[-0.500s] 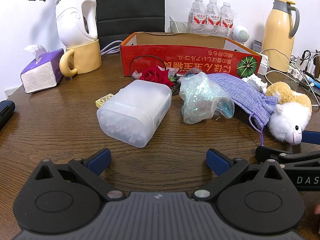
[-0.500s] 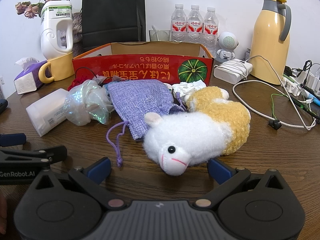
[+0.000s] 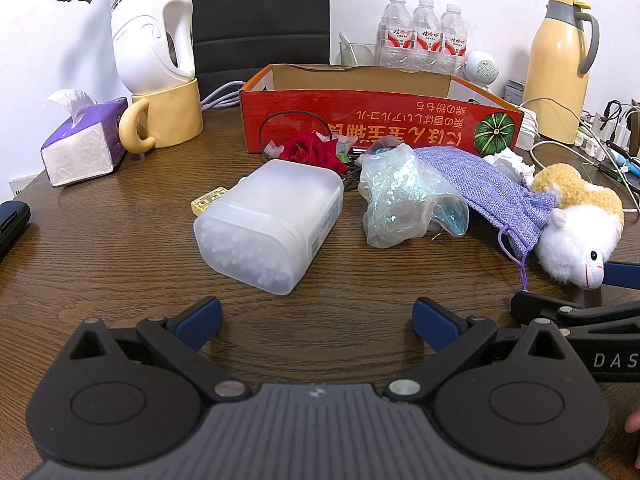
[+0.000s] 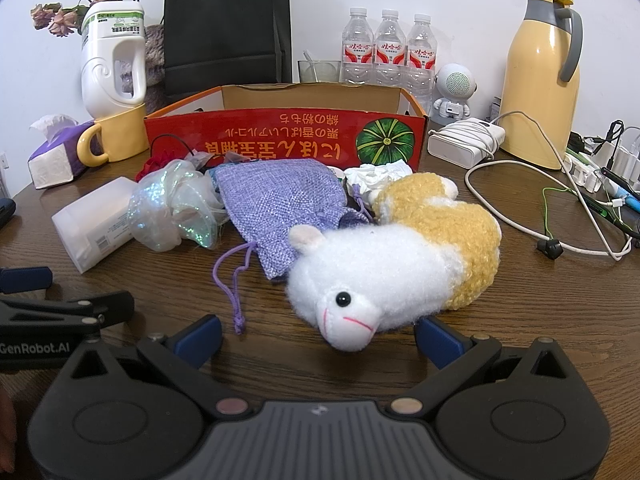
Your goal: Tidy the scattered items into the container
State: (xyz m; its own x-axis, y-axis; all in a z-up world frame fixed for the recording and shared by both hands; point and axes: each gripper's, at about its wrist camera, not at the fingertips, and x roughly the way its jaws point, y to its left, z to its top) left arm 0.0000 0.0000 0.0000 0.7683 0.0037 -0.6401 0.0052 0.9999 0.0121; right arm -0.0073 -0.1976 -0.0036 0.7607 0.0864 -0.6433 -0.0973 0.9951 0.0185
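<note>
Both grippers were held low over the wooden table (image 3: pixel 120 264), side by side. The left gripper (image 3: pixel 316 320) stood with its jaws fully spread and held nothing; bare tabletop lay between its blue pads. The right gripper (image 4: pixel 316 336) was likewise spread wide and gripped nothing. The snout of the plush sheep (image 4: pixel 392 264) reached toward the gap between its pads, but neither pad pressed on it.

Just beyond the left gripper, a translucent plastic box (image 3: pixel 272 224) lay on its side with white sticks visible through its end. A small yellow tile (image 3: pixel 208 200) lay against its far left corner. To the right of the box sat a crumpled iridescent bag (image 3: pixel 400 196), touching a purple drawstring pouch (image 4: pixel 280 204), whose cord trailed toward the near edge. The plush sheep lay on its side against the pouch's right flank. Behind it lay a crumpled white item (image 4: pixel 376 174), kind undetermined. A red fabric rose (image 3: pixel 312 152) and a loop of black cord (image 3: pixel 280 120) lay behind the plastic box, close to the container.

The container, a red cardboard box (image 4: pixel 280 140) with a pumpkin print, stood open behind all the scattered items; what its interior held could not be seen.

Farther back stood a yellow mug (image 3: pixel 168 116) carrying a white jug (image 3: pixel 152 32), a tissue pack (image 3: pixel 80 144), three water bottles (image 4: pixel 388 52), and a yellow thermos (image 4: pixel 540 80).
</note>
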